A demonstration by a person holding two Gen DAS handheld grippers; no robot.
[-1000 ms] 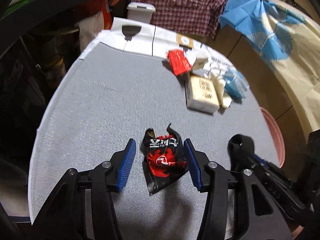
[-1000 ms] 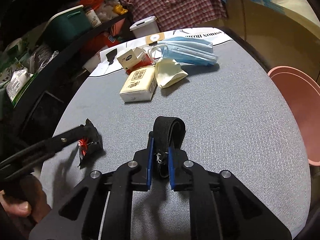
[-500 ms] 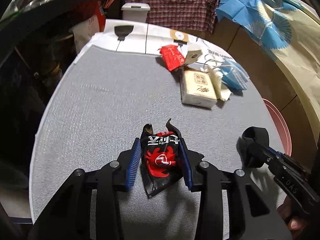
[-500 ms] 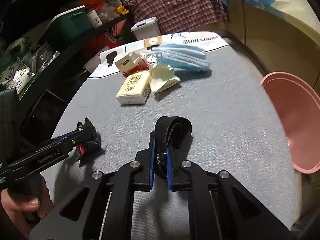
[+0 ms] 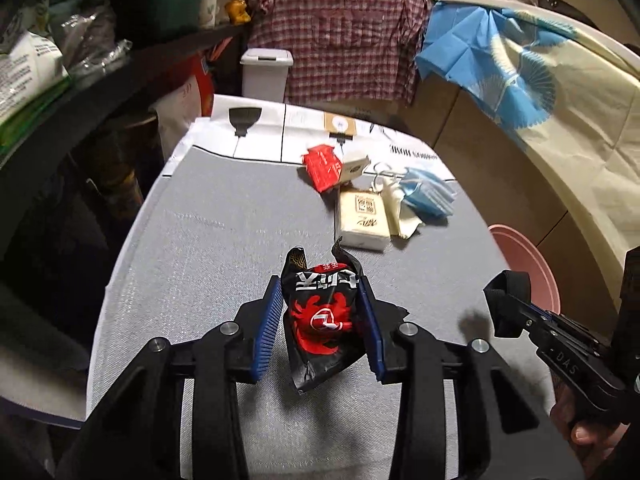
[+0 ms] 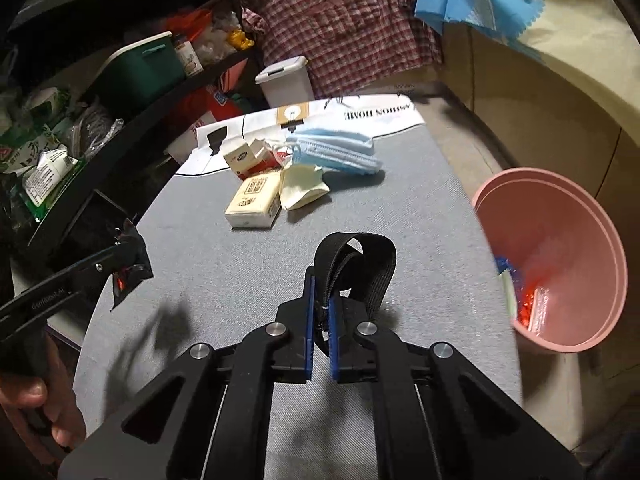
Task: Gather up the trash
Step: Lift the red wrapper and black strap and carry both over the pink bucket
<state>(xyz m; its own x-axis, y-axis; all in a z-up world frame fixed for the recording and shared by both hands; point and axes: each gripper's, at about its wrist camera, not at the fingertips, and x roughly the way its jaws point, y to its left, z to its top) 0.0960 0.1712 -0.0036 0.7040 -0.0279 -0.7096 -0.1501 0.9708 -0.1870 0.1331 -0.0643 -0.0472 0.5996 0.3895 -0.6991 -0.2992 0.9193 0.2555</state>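
My left gripper is shut on a crumpled black and red snack wrapper and holds it above the grey table. It also shows at the left of the right wrist view. My right gripper is shut on a black strap loop, held above the table; it shows in the left wrist view. A pink bin with red and blue scraps inside stands off the table's right edge.
At the table's far end lie a tissue pack, a crumpled cream paper, blue face masks, a red packet and a small white box. A white lidded bin and cluttered shelves stand behind and left.
My left gripper closed on the wrapper and lifted it off the table. My right gripper rose with the strap and moved right, bringing the pink bin's inside into view.
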